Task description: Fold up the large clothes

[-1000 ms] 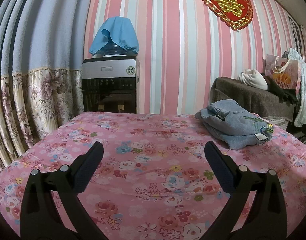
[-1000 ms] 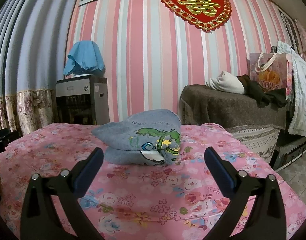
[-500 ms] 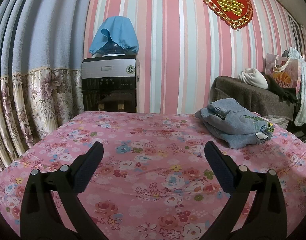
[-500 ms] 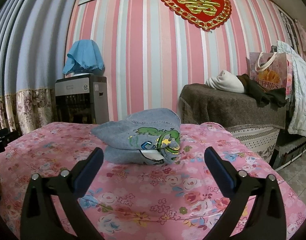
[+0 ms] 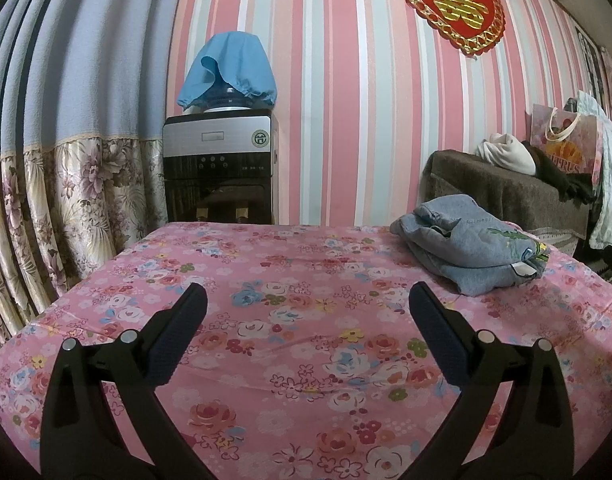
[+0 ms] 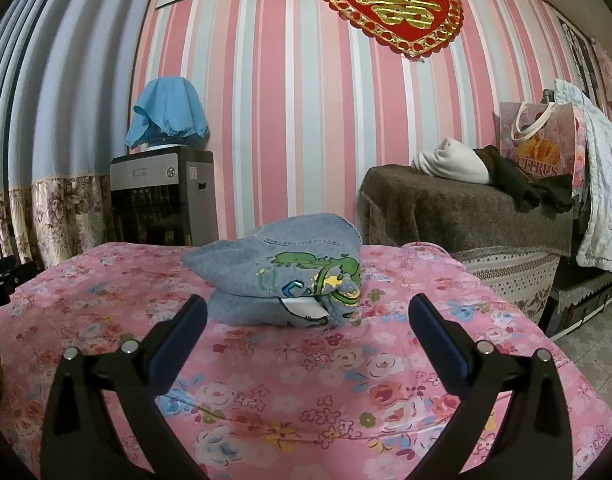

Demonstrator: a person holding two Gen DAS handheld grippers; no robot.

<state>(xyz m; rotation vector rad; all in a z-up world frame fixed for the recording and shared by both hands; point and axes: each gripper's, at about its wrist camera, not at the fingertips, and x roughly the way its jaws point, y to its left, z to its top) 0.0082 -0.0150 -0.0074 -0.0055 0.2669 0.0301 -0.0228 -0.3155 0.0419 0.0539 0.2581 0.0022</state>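
Pink-and-white striped wallpaper (image 6: 306, 120) fills the background of both views, with a red and gold heart ornament (image 6: 394, 4) at the upper right of the frame and a water dispenser (image 5: 220, 168) capped by a blue cloth (image 5: 230, 70) standing against the wall left of centre. Across the lower half spreads a pink floral sheet (image 5: 306, 352). On it lies the folded denim garment (image 6: 286, 272), a compact bundle with a green cartoon print facing the right wrist camera; in the left wrist view it sits at the right of the frame (image 5: 470, 248), near the far edge of the sheet. The left gripper (image 5: 306, 308) hovers over bare sheet with its fingers spread wide and nothing between them. The right gripper (image 6: 306, 308) is likewise wide apart and empty, pointed at the garment, whose near edge appears just beyond the fingertips. Behind, at the right, a brown-covered bench (image 6: 466, 208) carries a white bundle (image 6: 450, 166) and a paper shopping bag (image 6: 540, 140).
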